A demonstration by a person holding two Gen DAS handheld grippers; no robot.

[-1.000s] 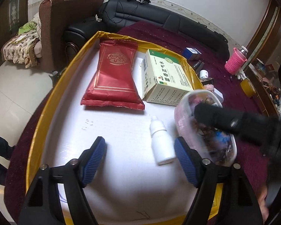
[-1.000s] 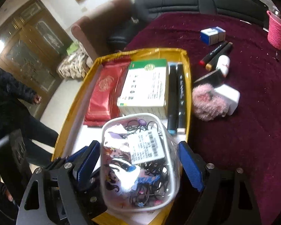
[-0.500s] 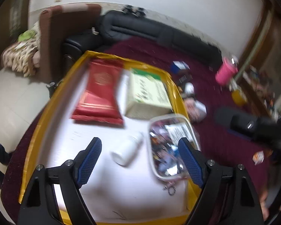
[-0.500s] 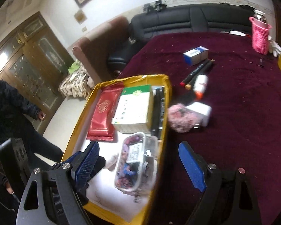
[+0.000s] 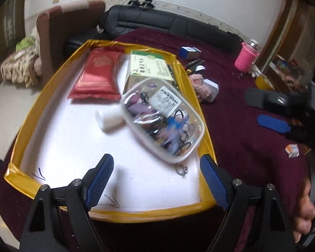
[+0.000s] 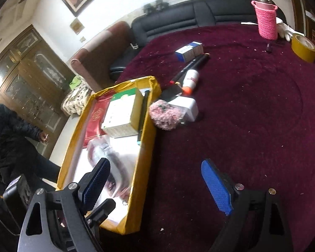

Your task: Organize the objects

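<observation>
Both of your grippers are pulling back from the clear pouch (image 5: 163, 119), which a second ago sat between the right gripper's (image 6: 155, 185) blue pads; now it is lying free in the gold-rimmed tray (image 5: 37, 96), touching the tipped white bottle (image 5: 110, 119), below the green box (image 5: 148, 69) and red packet (image 5: 96, 75). Your left gripper's (image 5: 156, 180) jaws are spreading wider over bare tray floor, holding nothing. Your right gripper's jaws are standing wide too, empty, straddling the tray's edge and the maroon cloth (image 6: 241, 115).

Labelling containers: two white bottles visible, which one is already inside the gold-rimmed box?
The plain white bottle lying beside the clear plastic pouch in the gold-rimmed box. The orange-capped white bottle lies outside on the maroon tablecloth.
</observation>
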